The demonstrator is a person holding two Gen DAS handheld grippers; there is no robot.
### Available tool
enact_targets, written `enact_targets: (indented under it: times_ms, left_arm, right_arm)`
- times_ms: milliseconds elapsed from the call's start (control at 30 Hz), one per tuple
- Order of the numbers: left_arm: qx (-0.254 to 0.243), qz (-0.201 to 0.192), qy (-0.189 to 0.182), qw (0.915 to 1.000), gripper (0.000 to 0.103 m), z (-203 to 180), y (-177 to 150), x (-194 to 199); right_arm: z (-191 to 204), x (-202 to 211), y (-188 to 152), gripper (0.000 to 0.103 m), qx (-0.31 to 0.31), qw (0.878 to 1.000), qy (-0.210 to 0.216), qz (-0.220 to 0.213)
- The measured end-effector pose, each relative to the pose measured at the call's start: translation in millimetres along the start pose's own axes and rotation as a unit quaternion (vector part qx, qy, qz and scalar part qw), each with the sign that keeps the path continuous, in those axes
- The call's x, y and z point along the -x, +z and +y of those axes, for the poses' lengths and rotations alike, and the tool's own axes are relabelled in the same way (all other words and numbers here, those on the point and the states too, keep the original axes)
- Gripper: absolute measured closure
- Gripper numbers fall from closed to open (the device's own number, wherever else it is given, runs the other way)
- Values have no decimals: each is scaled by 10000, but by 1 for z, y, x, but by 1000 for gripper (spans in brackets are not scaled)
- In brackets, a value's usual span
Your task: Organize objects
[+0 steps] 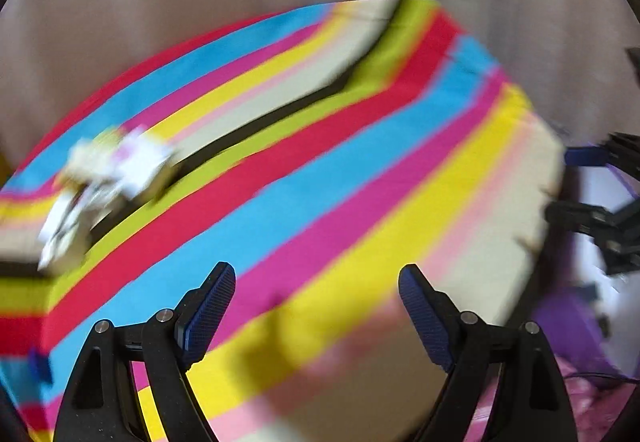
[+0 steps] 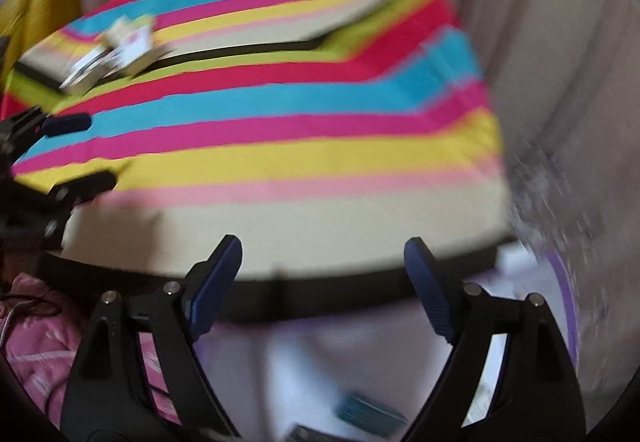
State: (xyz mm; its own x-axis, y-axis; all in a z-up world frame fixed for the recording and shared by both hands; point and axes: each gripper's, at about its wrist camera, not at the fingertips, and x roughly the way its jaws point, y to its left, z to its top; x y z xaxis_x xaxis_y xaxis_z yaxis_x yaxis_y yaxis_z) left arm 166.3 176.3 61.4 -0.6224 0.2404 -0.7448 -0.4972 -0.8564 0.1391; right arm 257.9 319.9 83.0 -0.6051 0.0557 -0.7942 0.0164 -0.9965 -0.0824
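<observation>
A blurred pile of small white and cream objects (image 1: 104,182) lies on the striped tablecloth (image 1: 320,146), far left in the left wrist view. In the right wrist view the pile (image 2: 116,50) is at the upper left. My left gripper (image 1: 316,274) hovers open over the near stripes, well short of the pile, with nothing between its blue pads. My right gripper (image 2: 324,244) is open over the table's front edge and is also empty. Each gripper shows in the other's view: the right gripper (image 1: 560,182) at the right edge, the left gripper (image 2: 102,148) at the left edge.
A pale curtain (image 2: 520,42) hangs behind the table. Something yellow (image 2: 40,2) stands at the back left. Below the front edge lie pink fabric (image 2: 36,342), a teal item (image 2: 368,410) and purple-and-white stuff (image 1: 576,326) on the floor.
</observation>
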Motion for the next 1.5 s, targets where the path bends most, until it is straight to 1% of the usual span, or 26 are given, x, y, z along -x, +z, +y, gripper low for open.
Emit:
enact_targets:
  times_ms: [67,167,233,300,333,433,567,633,700,733,833,1000,1033,1067,1100,1133,1167,1200,1233,1267,1333,1400,1467,1500]
  left_arm:
    - [380,37,457,9982,18,40,-14,-2]
    - [853,77,910,9922,18,90,-31,-3]
    - [1233,114,1214,9848,18,127,-43,-4]
    - [1555,168,1413,9775,18,154,-50,-9]
    - [1811,199,1543,9711,18,174,-57,-10]
    - [2344,241,1687,9571,18,209,-72,-4]
    - [2813,242,1684,9444,18,236,-85,-6]
    - [2958,302,1639,9406,18,243,-92,-7]
    - [2980,347,1606,9403,18,244,-98,-10]
    - [3043,466,1555,9386,17,246,-100,-14]
    - [3118,420,1466,9378,14,247,-102,-13]
    - [3044,491,1434,9404,6,244,-101,-15]
    - [3028,512,1432,9409,3,243,-100,-16]
    - [3019,534,1428,9411,2,243,-100,-17]
    - [3018,543,1430,9410,1,243,-100,-17]
    - [3021,547,1427,9409,0,243,-100,-17]
    - [3023,549,1422,9409,0,243,-101,-17]
    - [3022,553,1427,9409,0,242,-101,-17]
    - [3012,565,1439,9409,0,242,-101,-17]
    - [2994,585,1459,9411,0,242,-100,-18]
    - [2965,615,1492,9413,0,241,-99,-19]
    - [2973,611,1484,9412,0,241,-100,-19]
    - [2971,612,1487,9412,0,241,-100,-19]
    - [2971,611,1484,9413,0,242,-100,-19]
  right_arm:
    - [28,-14,19,17,288,9991,319,14]
    - [71,-40,49,17,631,9951,758,72]
    - [92,-56,66,17,726,9930,923,126]
    - [114,-76,87,17,775,9913,1048,177]
    - [123,-85,97,17,805,9908,1071,184]
    - [157,-109,129,17,1008,9894,1044,99]
    - [198,-139,173,14,1221,9873,1011,-125]
    - [214,-151,189,13,1310,9857,1032,-244]
    - [228,-163,206,13,1411,9852,919,-333]
    - [233,-170,212,12,1447,9852,861,-336]
    - [249,-197,232,12,1552,9857,606,-246]
    - [264,-221,243,12,1728,9835,495,-193]
    - [266,-222,243,13,1776,9824,528,-219]
    - [265,-221,241,26,1794,9815,607,-271]
    - [263,-219,239,33,1753,9818,672,-285]
    - [260,-215,237,34,1666,9827,766,-260]
    - [256,-208,234,34,1561,9829,947,-252]
    - [251,-196,229,34,1520,9813,1156,-226]
    - [248,-190,225,34,1556,9799,1241,-170]
    - [245,-180,217,34,1665,9761,1394,10]
    - [237,-166,205,33,1770,9715,1562,208]
    - [226,-160,189,33,1871,9635,1810,622]
    - [220,-160,174,33,2021,9582,1837,853]
    - [219,-161,170,33,2087,9577,1788,853]
